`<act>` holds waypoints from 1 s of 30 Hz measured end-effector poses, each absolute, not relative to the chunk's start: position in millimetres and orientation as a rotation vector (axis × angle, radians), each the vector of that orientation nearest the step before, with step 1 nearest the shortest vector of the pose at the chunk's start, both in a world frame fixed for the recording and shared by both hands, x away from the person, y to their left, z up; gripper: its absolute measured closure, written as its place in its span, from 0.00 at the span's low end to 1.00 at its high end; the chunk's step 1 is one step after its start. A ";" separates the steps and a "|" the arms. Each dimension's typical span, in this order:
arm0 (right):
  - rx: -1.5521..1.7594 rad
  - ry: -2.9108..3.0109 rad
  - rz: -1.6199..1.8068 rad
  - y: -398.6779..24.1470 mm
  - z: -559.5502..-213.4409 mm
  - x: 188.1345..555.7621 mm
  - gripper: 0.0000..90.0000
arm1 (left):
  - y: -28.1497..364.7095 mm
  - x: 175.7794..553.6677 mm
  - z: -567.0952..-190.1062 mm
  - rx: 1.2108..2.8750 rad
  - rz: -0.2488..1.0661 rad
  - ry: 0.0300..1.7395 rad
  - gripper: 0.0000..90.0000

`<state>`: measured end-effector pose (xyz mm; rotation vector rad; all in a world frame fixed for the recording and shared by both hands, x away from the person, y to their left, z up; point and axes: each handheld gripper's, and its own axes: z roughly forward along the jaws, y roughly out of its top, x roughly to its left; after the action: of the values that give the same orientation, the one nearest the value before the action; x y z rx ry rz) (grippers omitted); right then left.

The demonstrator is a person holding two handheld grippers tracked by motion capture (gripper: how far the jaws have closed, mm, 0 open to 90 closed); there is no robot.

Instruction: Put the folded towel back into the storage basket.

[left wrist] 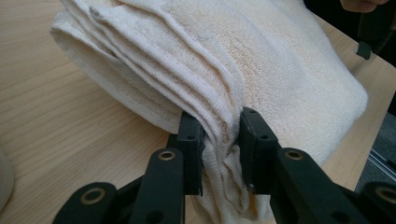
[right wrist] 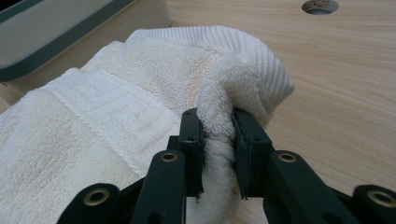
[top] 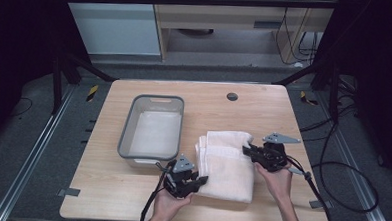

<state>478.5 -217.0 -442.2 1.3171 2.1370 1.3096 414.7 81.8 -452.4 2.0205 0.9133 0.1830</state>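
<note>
Nearest the person, the left gripper (top: 201, 181) pinches the near-left corner of the folded towel (top: 226, 164), its jaws pressed hard onto a bunched stack of hems; in the left gripper view the layered edges (left wrist: 219, 116) are squeezed between the two black pads, so all the folds are probably caught together and none can slip free. A little farther up the table, the right gripper (top: 246, 149) clamps the towel's far-right edge in the same way: the right gripper view has its jaws closed on a thick roll of terry (right wrist: 217, 128), with the ribbed border curling over the top. Holding two opposite ends like this spreads the load and should keep the fold from sagging or opening when the bundle is carried. The towel itself lies on the wooden table (top: 130, 197), right of centre, between the two hands, with most of its body resting flat. Just to its left, beyond the left gripper, stands a grey-rimmed bin (top: 152, 156), open side up and apparently empty, a likely place for the towel. Farther back, a small round hole (top: 231, 96) sits near the table's far edge.
</note>
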 end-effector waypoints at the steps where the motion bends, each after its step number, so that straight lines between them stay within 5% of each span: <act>1: 1.324 2.134 1.314 -217.2 -441.3 478.0 0.83 | 81.7 414.1 -451.1 2.021 0.191 0.909 0.80; 30: 1.232 2.073 1.363 -212.8 -409.7 470.8 0.84 | 87.6 407.4 -422.2 1.985 0.260 0.870 0.80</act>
<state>470.8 -212.8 -409.7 1.2321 2.0730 1.3631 407.4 87.6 -422.2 1.9847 0.8696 0.2597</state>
